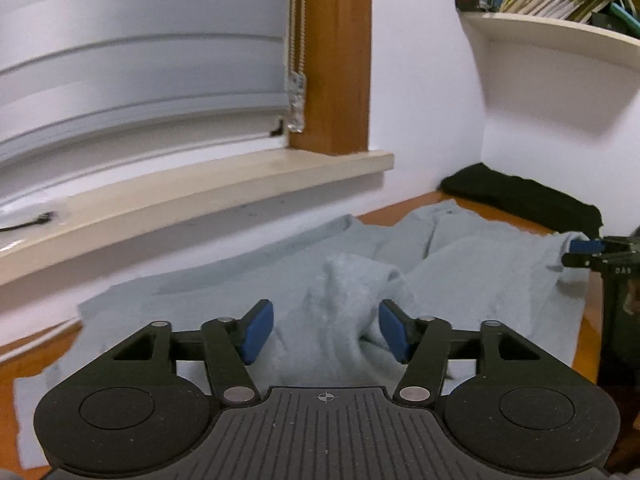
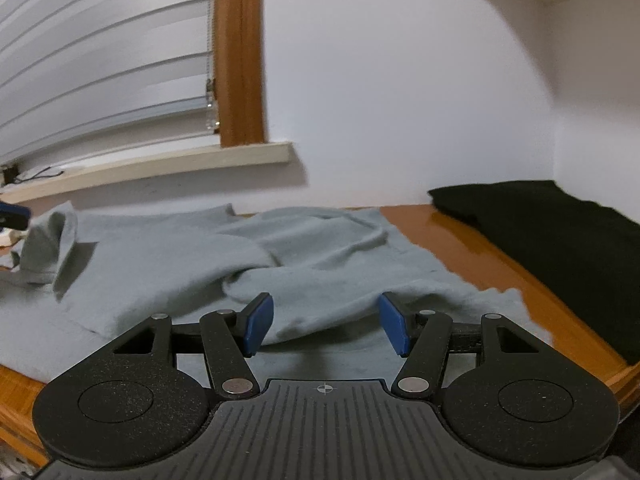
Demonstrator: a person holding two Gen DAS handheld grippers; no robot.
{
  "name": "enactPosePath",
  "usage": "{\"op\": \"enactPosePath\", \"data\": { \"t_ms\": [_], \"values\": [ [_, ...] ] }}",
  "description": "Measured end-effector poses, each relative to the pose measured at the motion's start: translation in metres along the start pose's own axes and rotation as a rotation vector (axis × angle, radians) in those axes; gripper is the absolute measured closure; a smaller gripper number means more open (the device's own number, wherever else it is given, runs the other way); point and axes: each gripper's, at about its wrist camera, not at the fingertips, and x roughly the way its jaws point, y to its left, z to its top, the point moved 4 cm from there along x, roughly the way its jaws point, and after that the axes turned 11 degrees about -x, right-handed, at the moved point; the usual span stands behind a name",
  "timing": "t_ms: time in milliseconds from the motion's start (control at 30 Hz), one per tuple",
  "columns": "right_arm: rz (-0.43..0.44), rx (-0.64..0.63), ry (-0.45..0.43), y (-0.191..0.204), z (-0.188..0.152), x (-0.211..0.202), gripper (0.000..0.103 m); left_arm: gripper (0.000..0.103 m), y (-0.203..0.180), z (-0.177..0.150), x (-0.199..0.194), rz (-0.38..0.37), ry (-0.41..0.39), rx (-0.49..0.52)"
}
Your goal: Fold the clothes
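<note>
While the pale grey-blue garment (image 2: pixel 168 264) lies rumpled and partly doubled over on the wooden table (image 2: pixel 472 240), the left gripper (image 1: pixel 326 330) and right gripper (image 2: pixel 326 326) both hover released over raised folds, seemingly placed to pinch cloth.

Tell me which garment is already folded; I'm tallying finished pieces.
The black garment, lying in a flat, compact stack by the corner wall. The light grey sweatshirt is spread out and rumpled across the wooden table.

Wooden table (image 2: pixel 452 232), grey garment (image 2: pixel 168 256), black garment (image 2: pixel 560 232)
</note>
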Motion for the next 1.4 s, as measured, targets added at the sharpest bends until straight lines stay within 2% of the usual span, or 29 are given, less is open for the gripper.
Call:
{"op": "enactPosePath", "data": {
  "t_ms": [67, 167, 467, 567, 733, 900, 1000, 1167, 1200, 1267, 1400],
  "values": [
    [0.017, 0.004, -0.007, 0.005, 0.004, 0.003, 0.044, 0.1, -0.004, -0.002, 0.006, -0.013, 0.015, 0.009],
    [0.063, 0.011, -0.026, 0.019, 0.018, 0.011, 0.044, 0.1, -0.01, -0.006, 0.014, -0.032, 0.036, 0.023],
    [0.38, -0.109, -0.071, 0.144, 0.089, 0.07, 0.044, 0.1, -0.007, -0.041, -0.023, -0.02, 0.06, 0.003],
    [0.449, -0.156, -0.049, 0.182, 0.099, 0.089, 0.044, 0.1, -0.006, -0.052, -0.035, -0.015, 0.069, -0.008],
    [0.603, -0.215, 0.047, 0.231, 0.099, 0.106, 0.044, 0.1, 0.006, -0.057, -0.048, 0.006, 0.057, -0.041],
    [0.572, -0.222, 0.051, 0.236, 0.095, 0.109, 0.046, 0.099, 0.021, -0.05, -0.048, 0.028, 0.037, -0.08],
    [0.594, -0.167, 0.026, 0.225, 0.1, 0.105, 0.083, 0.096, 0.03, -0.045, -0.048, 0.039, 0.026, -0.124],
    [0.7, -0.216, -0.009, 0.235, 0.1, 0.079, 0.087, 0.095, 0.048, -0.029, -0.045, 0.054, 0.0, -0.213],
    [0.718, -0.239, -0.006, 0.24, 0.096, 0.072, 0.087, 0.085, 0.052, -0.025, -0.044, 0.058, -0.007, -0.231],
    [0.748, -0.288, 0.004, 0.25, 0.087, 0.058, 0.087, 0.07, 0.057, -0.017, -0.042, 0.052, -0.017, -0.266],
    [0.795, -0.34, 0.025, 0.262, 0.071, 0.042, 0.089, 0.069, 0.057, -0.005, -0.033, 0.032, -0.02, -0.308]
  ]
}}
